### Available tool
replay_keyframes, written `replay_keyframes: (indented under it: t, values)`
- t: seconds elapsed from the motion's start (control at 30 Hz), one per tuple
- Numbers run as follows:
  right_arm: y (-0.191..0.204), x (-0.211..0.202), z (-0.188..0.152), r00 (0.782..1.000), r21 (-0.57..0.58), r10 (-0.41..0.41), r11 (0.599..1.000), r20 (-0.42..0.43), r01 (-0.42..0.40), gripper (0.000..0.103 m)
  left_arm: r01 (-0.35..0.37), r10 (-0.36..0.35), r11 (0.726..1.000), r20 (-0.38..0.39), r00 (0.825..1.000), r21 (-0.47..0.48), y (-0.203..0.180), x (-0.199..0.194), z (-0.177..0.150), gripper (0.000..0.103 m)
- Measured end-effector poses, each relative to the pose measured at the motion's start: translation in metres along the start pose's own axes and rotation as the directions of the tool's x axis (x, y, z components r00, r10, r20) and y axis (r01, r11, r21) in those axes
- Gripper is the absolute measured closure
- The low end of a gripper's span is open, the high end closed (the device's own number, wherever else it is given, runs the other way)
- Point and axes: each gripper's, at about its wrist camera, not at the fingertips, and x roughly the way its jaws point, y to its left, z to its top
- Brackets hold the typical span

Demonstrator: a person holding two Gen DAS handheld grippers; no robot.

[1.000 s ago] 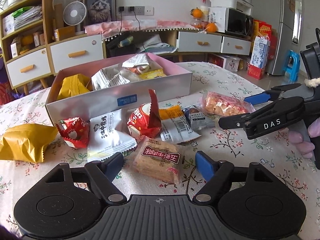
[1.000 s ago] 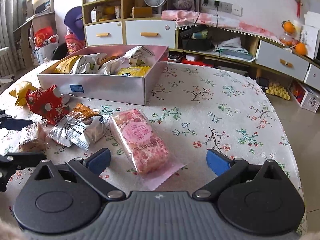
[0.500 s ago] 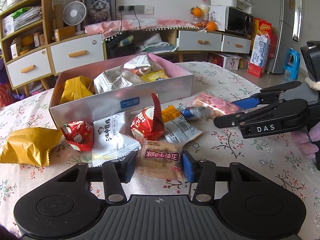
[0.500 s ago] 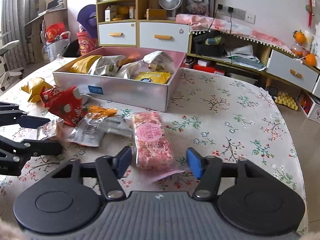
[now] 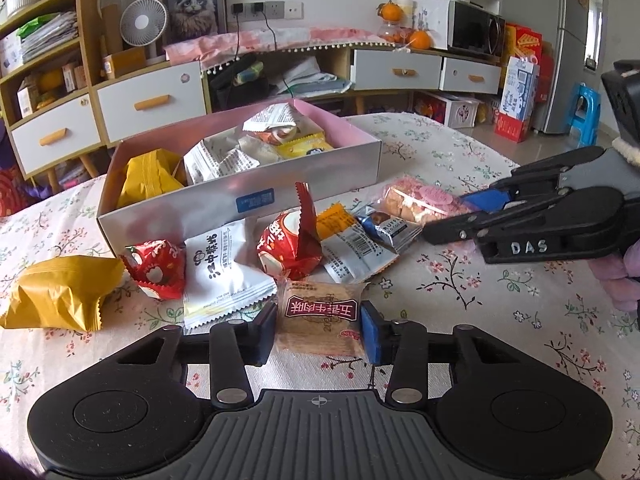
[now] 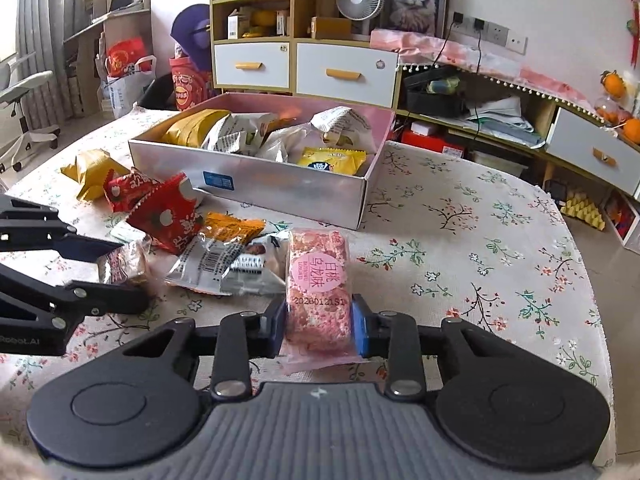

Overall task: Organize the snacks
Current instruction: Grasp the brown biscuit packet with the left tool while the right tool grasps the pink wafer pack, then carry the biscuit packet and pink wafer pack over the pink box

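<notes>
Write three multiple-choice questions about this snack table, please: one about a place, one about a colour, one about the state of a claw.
1. Where does the small yellow packet with the dark round logo lie?
A. inside the box
B. on the floor
C. under the fan

2. What colour is the wrapper label of the snack in the right claw?
A. green
B. pink
C. black

3. What is the state of the left claw?
A. wide open over bare cloth
B. shut on the brown biscuit pack
C. shut on nothing

Answers:
1. A: the packet rests among other snacks in the near right corner of the silver box.
2. B: the pink rice cake carries a round pink label.
3. B: both blue pads press the sides of the brown biscuit pack; the jaws have just been closing on it.
</notes>
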Motion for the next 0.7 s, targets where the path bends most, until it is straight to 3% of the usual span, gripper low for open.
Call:
replay_keyframes:
  t: [0.33,0.7]
  values:
    - [-0.002,-0.011,0.01,0.999,0.058,0.0,0.998,0.032,-0.002,0.073,-0.01,0.009,1.0,-0.039,0.999,-0.028,0.004,-0.006,0.005,0.063]
    - [0.007,-0.014,0.017,0.998,0.056,0.009,0.998,0.057,-0.012,0.073,-0.015,0.014,0.998,-0.008,1.0,-0.065,0.012,-0.02,0.013,0.063]
